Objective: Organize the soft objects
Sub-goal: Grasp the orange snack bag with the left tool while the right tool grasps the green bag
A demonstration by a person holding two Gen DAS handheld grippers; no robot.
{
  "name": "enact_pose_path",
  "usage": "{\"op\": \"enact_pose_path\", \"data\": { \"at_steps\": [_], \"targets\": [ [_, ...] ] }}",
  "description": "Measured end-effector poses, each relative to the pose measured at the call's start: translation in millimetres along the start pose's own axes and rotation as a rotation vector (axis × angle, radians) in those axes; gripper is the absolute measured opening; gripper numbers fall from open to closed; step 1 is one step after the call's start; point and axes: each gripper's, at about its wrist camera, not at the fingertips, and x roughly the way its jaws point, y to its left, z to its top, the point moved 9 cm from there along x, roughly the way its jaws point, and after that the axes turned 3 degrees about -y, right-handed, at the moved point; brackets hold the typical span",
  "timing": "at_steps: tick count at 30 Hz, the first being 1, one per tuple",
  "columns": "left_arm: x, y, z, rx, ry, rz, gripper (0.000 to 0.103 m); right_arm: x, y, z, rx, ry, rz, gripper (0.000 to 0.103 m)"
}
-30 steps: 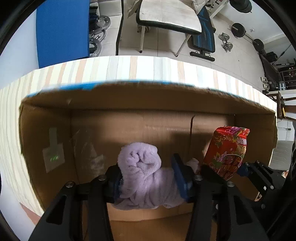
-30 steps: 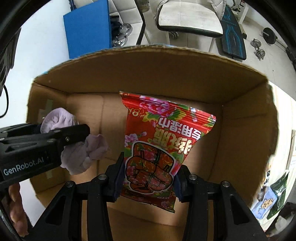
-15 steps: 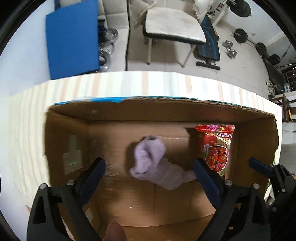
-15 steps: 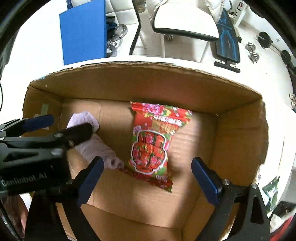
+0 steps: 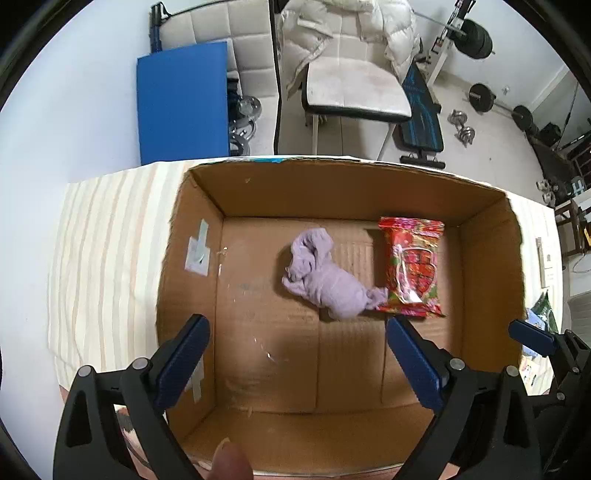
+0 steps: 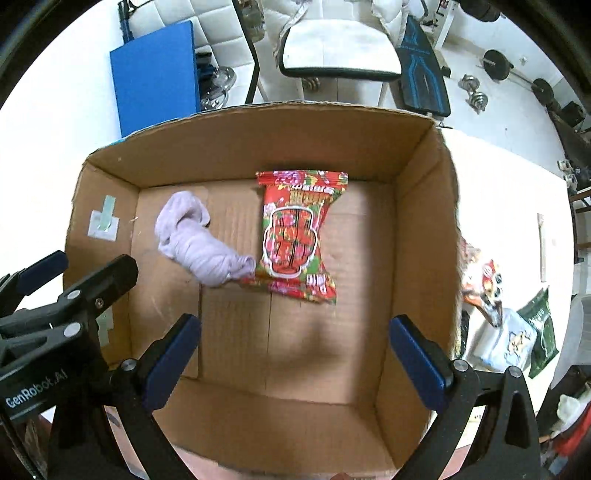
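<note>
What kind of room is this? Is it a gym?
Probably a home workout room. There's a weight bench, dumbbells on the floor and a barbell near the wall, but also a chair with a puffy jacket on it.

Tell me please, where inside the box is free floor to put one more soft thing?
In the cardboard box, the floor is bare near the taped wall and along the near edge. It is crowded where the purple cloth touches the red packet.

Lilac cloth [image 5: 325, 280]; red floral-printed packet [image 5: 412, 266]; plain brown cardboard box [image 5: 332, 188]; cream worktop cover [image 5: 107, 258] with pale orange stripes; blue pads [image 6: 170, 360] on black tongs.
</note>
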Motion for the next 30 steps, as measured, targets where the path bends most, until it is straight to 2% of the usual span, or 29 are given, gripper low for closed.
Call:
{"op": "enact_pose_path", "data": {
  "at_steps": [5, 10, 14, 17, 21, 24, 27, 30],
  "targets": [
    [-24, -8, -14, 0.006, -0.041, 0.02, 0.098, -24, -2, -16, -0.005, -0.049, 0.003, 0.103],
    [-54, -23, -21, -0.023, -0.082, -0.013, 0.098, -45, -3, -31, -0.005, -0.077, 0.062, 0.103],
    [-84, -42, -16, -0.022, -0.16, 0.01, 0.098, -82, -16, -35, 0.006, -0.175, 0.136, 0.103],
    [-101, -74, -12, -0.002, -0.17, -0.031, 0.098, -112, -44, -37, 0.023, -0.24, 0.15, 0.103],
    [-108, -135, -8, 0.048, -0.118, -0.089, 0.098, -141, -102, -40, 0.047, -0.27, 0.115, 0.103],
    [-101, -188, 0, 0.059, -0.054, -0.166, 0.098, -149, -171, -45, 0.08, -0.246, 0.035, 0.103],
    [-72, -241, 8, 0.069, 0.069, -0.196, 0.098, -144, -244, -48, 0.106, -0.202, -0.064, 0.103],
    [-20, -287, 12, 0.056, 0.222, -0.218, 0.098, -126, -302, -50, 0.117, -0.135, -0.131, 0.103]
  ]
}}
